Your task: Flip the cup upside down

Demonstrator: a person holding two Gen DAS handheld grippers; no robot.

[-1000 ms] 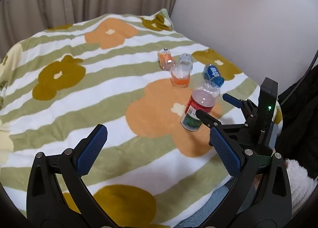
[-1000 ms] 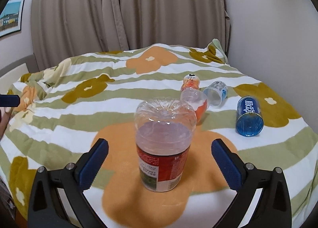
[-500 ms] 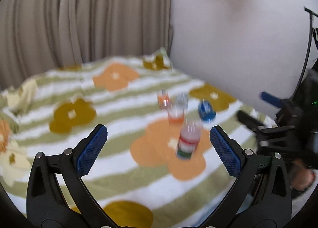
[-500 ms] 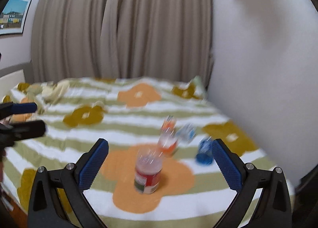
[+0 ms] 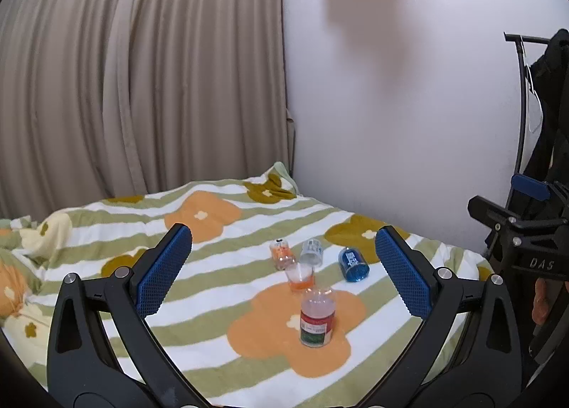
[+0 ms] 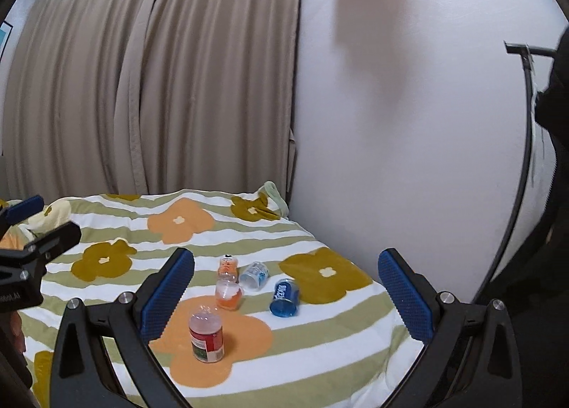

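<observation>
A clear cup with a red and green label stands upside down on an orange flower of the blanket; it also shows in the right wrist view. My left gripper is open and empty, well back from the cup. My right gripper is open and empty, also far back and above the bed. The right gripper shows at the right edge of the left wrist view.
Behind the cup stand an orange cup and an orange bottle-like cup; a clear cup and a blue cup lie on their sides. The floral blanket covers the bed. Curtain behind, white wall right, clothes rack far right.
Both grippers have pulled back and up, far from the cup. The cup stays upside down on the blanket.
</observation>
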